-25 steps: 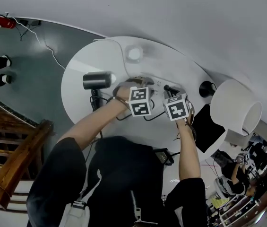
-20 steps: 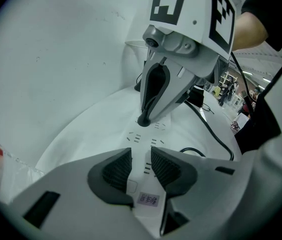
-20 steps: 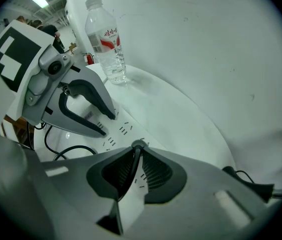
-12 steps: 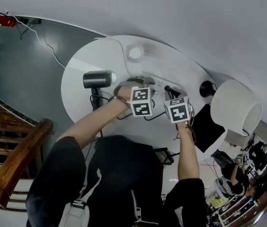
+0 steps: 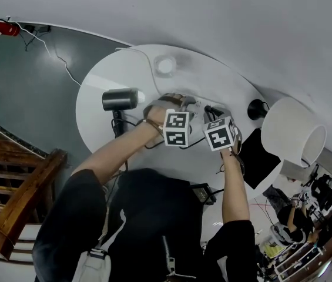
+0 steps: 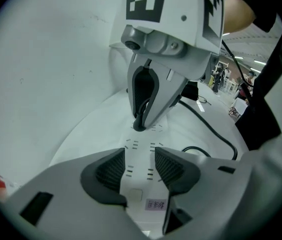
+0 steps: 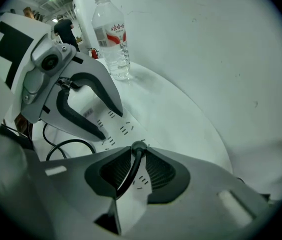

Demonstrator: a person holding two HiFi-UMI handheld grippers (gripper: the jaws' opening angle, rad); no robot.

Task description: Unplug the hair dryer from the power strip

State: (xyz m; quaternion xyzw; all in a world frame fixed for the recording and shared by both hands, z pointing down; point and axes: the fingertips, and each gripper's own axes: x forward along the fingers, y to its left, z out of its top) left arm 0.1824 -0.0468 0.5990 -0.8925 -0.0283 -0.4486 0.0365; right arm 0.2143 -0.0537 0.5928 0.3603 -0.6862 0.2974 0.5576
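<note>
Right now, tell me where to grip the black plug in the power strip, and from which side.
Grip the plug by its black body just above the power strip, not the cord. Come from straight above, one claw pad on each side: it stands upright in its socket with the cord rising from it, so it likely pulls out straight up.

Black short-sleeved top [image 5: 142,216], front zip. Left tongs [image 6: 140,159] and right tongs [image 7: 133,161]: pale grey shells, dark ribbed pads [image 6: 112,170], white cubes [image 5: 176,128] bearing black square markers.
</note>
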